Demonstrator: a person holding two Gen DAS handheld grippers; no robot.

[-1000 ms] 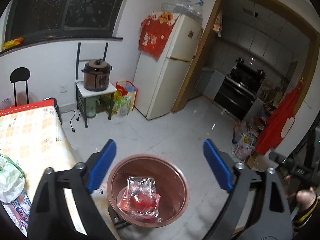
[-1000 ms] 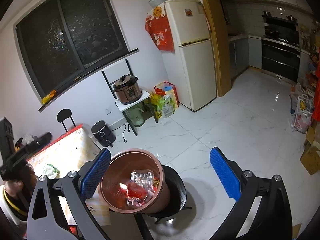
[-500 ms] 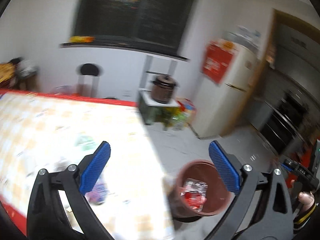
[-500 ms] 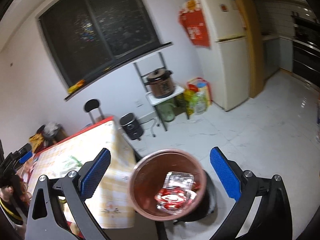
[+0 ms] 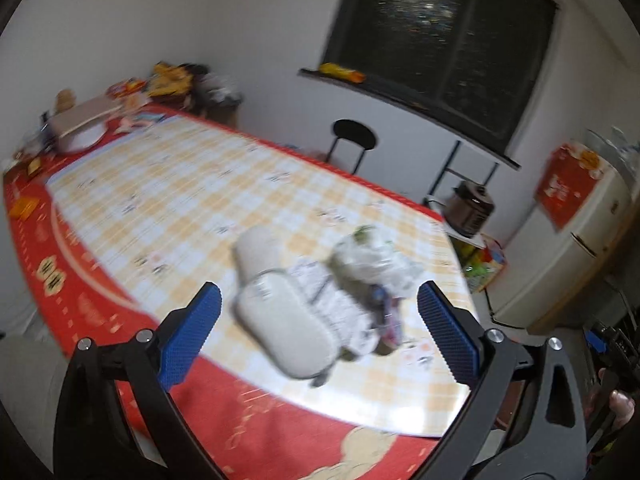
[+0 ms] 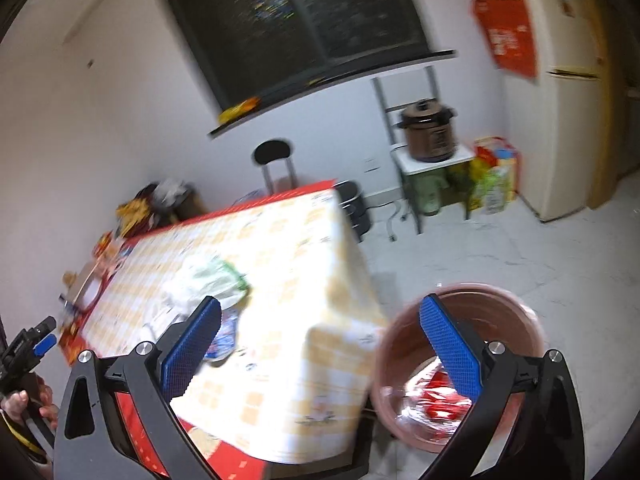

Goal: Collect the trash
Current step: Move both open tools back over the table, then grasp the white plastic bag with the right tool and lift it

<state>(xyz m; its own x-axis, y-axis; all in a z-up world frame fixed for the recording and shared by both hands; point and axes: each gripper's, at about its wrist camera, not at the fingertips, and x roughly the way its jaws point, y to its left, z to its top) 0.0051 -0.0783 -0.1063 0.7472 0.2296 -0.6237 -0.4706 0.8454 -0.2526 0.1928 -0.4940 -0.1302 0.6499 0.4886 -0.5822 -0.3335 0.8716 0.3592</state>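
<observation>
One checkered table (image 5: 168,184) fills mid-frame; one brown bin (image 6: 496,320) sits lower right. One trash pile (image 5: 320,296) lies between the left gripper (image 5: 318,336) fingers. Right gripper (image 6: 320,348), like the left, gapes wide, empty.

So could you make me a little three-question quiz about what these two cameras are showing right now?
1. True or false: the left gripper is clamped on a piece of trash.
2. Where does the brown bin stand? A) on the table B) on the floor by the table's corner C) on the fridge
3. Fill in: the white tray and the crumpled plastic bag lie on the checked ______.

Key:
1. False: both the left gripper and the right gripper are open and empty.
2. B
3. Tablecloth.
</observation>
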